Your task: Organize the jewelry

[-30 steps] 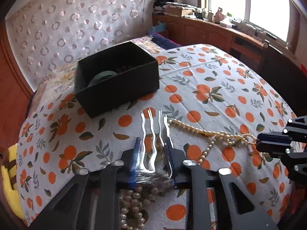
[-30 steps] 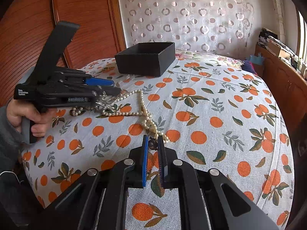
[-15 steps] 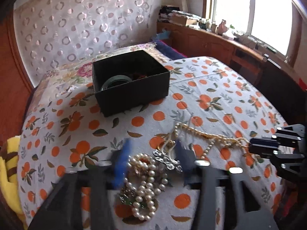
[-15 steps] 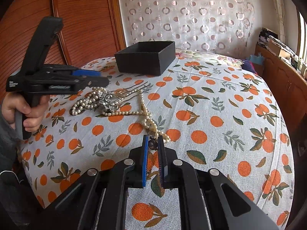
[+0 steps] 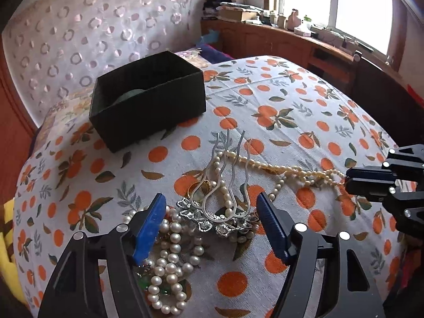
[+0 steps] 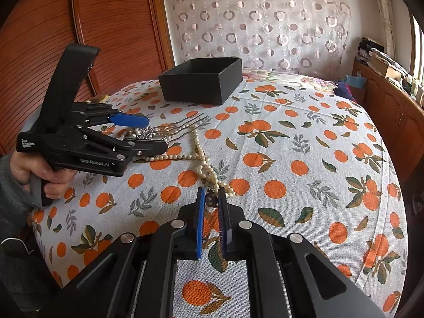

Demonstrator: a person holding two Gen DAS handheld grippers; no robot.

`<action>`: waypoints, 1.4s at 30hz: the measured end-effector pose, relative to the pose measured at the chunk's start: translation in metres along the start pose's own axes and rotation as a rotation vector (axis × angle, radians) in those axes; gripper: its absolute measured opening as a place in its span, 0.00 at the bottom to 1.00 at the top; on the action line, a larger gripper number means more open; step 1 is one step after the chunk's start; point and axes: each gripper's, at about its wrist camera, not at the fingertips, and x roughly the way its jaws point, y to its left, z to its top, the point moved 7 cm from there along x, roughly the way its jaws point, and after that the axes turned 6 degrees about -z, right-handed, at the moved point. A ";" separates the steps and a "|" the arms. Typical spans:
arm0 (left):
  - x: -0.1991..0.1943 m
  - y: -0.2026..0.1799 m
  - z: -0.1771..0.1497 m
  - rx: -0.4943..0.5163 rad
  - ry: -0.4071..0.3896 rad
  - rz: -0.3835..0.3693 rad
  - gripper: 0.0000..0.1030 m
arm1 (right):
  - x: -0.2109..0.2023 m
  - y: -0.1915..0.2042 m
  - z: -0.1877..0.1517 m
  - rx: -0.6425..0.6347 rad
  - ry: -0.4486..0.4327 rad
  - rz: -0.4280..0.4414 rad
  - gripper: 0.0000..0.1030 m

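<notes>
Overhead, orange-print bedspread (image 5: 304, 111) carries everything. Open black cardboard box (image 5: 148, 100), w/ a greenish bangle inside, prob. the destination. Left gripper (image 5: 212, 220) spread wide over silver pronged hair comb (image 5: 225, 185) & pearl pile. Right gripper (image 6: 211, 201) nearly closed, pinching dark clasp of long pearl necklace (image 6: 198, 156).

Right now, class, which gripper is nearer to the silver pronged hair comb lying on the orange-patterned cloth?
Left. The left gripper hangs open right over the silver pronged hair comb, a finger on either side. The right gripper sits further off, shut on a small dark pendant at the pearl necklace's end.
</notes>
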 end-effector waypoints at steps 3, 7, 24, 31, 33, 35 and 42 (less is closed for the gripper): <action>0.000 -0.002 0.000 0.007 -0.002 0.001 0.67 | 0.000 0.001 0.000 -0.003 0.001 -0.001 0.10; -0.001 -0.006 -0.002 0.034 -0.005 0.015 0.57 | 0.000 0.000 0.000 -0.001 0.001 -0.001 0.10; -0.042 0.010 0.008 -0.030 -0.115 0.044 0.46 | 0.001 0.002 0.002 -0.025 0.000 -0.013 0.10; -0.052 0.016 0.015 -0.054 -0.148 0.043 0.46 | -0.009 0.004 0.023 -0.039 -0.042 -0.010 0.10; -0.055 0.016 0.017 -0.057 -0.158 0.043 0.46 | -0.012 0.004 0.030 -0.042 -0.056 -0.013 0.10; -0.059 0.017 0.020 -0.059 -0.173 0.047 0.46 | -0.016 0.004 0.037 -0.047 -0.069 -0.013 0.10; -0.075 0.021 0.033 -0.069 -0.209 0.046 0.14 | -0.027 0.004 0.072 -0.074 -0.133 -0.010 0.10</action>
